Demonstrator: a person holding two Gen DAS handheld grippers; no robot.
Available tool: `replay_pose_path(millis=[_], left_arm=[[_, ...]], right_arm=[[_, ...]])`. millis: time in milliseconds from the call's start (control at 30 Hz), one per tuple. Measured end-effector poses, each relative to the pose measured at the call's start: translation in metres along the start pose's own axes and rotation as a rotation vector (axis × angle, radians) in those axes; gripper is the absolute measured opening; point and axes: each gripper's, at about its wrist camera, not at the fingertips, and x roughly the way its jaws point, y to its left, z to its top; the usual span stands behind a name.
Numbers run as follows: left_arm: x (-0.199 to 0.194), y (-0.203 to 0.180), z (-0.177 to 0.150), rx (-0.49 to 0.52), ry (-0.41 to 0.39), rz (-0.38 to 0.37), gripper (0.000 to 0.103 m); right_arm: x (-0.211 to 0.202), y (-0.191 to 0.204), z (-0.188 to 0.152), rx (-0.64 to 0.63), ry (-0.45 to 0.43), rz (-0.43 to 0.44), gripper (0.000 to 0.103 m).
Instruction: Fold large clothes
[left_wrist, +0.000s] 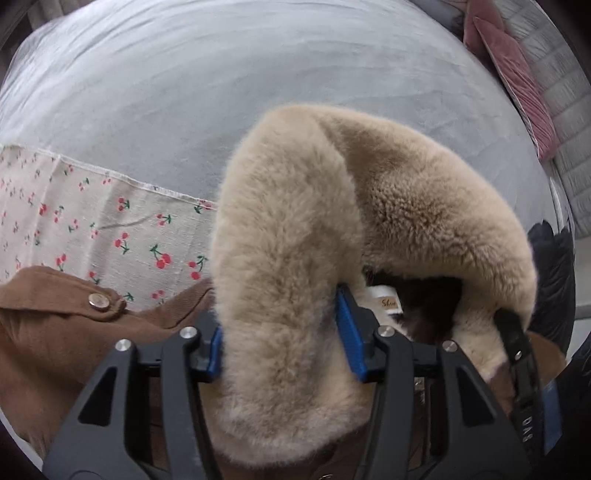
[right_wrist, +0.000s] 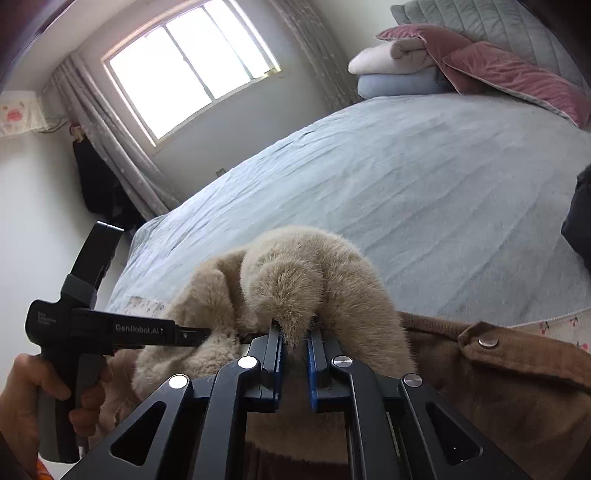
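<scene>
1. Bedroom scene: a wide grey bedspread (right_wrist: 424, 192) fills most of both views. In the right wrist view a bright window (right_wrist: 188, 70) sits at 11 o'clock w/ grey curtains (right_wrist: 107, 147) beside it; folded bedding and pink cushions (right_wrist: 513, 74) are stacked at 1 o'clock.
2. In the left wrist view a cherry-print cloth (left_wrist: 92, 225) lies flat on the bed at 9 o'clock, its edge tucked under the garment.
3. The task's thing, a brown coat (left_wrist: 48, 325) w/ a thick beige fur collar (left_wrist: 280, 258), lies at the near edge of the bed, at 6 o'clock in both views. The collar is bunched up into a hump; a white neck label (left_wrist: 386, 301) shows inside it.
4. Left gripper (left_wrist: 284, 332): jaws part-way apart, the fur collar between the blue pads (left_wrist: 349, 332); fur touches both pads, so it is grasping the collar. A hand (right_wrist: 22, 398) holds this tool at 8 o'clock in the right wrist view.
5. Right gripper (right_wrist: 295, 343): clenched tight on a tuft of the collar.
6. Count: 1 coat, 1 cherry cloth, 2 grippers, 1 window; 1 metal snap (left_wrist: 99, 301) on a shoulder tab in each view.
</scene>
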Motion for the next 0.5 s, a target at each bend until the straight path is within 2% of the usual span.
replay_pose_path(millis=[33, 67, 100, 167, 233, 300, 367, 400, 433, 467, 500], left_arm=[[0.002, -0.001, 0.002, -0.008, 0.009, 0.001, 0.065], [0.005, -0.001, 0.005, -0.008, 0.009, 0.001, 0.069], [0.007, -0.002, 0.008, -0.002, 0.0, 0.002, 0.074], [0.008, -0.008, 0.011, 0.017, -0.023, 0.009, 0.076], [0.017, -0.014, 0.01, 0.04, -0.016, 0.022, 0.076], [0.027, -0.01, 0.01, 0.041, 0.003, 0.007, 0.076], [0.03, -0.002, 0.01, 0.023, -0.008, -0.043, 0.076], [0.03, 0.003, 0.009, 0.016, -0.022, -0.06, 0.065], [0.028, 0.008, 0.007, 0.007, -0.053, -0.054, 0.039], [0.027, 0.014, 0.002, -0.012, -0.107, -0.024, 0.032], [0.026, 0.017, -0.003, -0.023, -0.13, -0.035, 0.028]], right_arm=[[0.002, 0.0, -0.001, 0.001, 0.004, -0.001, 0.01], [0.004, 0.0, -0.001, -0.002, 0.008, -0.002, 0.011], [0.003, 0.005, -0.004, -0.006, 0.009, -0.005, 0.016], [0.014, 0.006, 0.003, -0.011, 0.011, -0.015, 0.024], [0.018, 0.009, 0.0, -0.022, 0.011, -0.017, 0.046], [0.025, 0.014, -0.004, -0.056, 0.007, -0.031, 0.064], [0.031, 0.018, -0.008, -0.098, 0.01, -0.054, 0.066], [0.037, 0.019, -0.01, -0.118, 0.021, -0.073, 0.066], [0.042, 0.016, -0.012, -0.121, 0.033, -0.075, 0.066], [0.046, 0.014, -0.014, -0.115, 0.045, -0.071, 0.066], [0.048, 0.012, -0.014, -0.106, 0.051, -0.074, 0.055]])
